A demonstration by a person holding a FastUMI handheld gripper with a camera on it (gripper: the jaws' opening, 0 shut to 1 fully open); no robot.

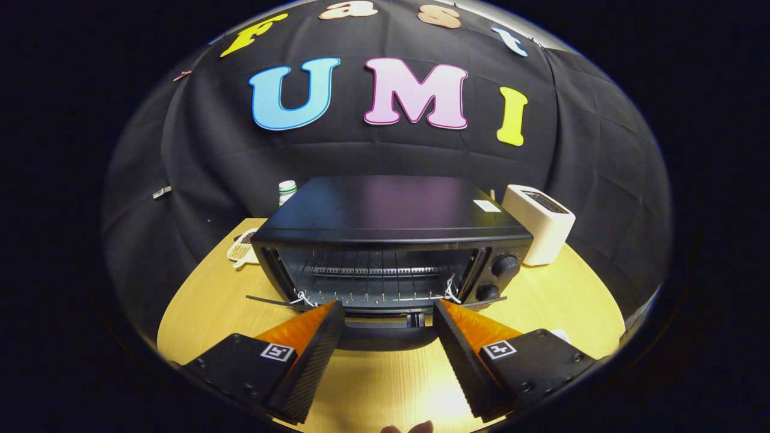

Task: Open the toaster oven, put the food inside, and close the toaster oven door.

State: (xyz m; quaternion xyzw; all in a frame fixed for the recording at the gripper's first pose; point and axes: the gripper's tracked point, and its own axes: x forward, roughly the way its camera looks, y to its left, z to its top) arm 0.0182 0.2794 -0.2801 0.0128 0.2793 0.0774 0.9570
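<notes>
A black toaster oven (391,210) stands on the wooden table (198,300) straight ahead of me. Its door (385,340) hangs down flat and open, so the wire rack (373,273) inside is plain to see, with nothing on it. My gripper (388,310) is open, its two fingers spread either side of the lowered door's front edge and holding nothing. A small white dish of brownish food (242,248) sits on the table beside the oven's left side.
A white pop-up toaster (541,222) stands close to the oven's right side. A white bottle with a green cap (287,191) is behind the oven's left corner. Two knobs (504,266) sit on the oven's right front. A person's fingertips (409,428) show below my fingers.
</notes>
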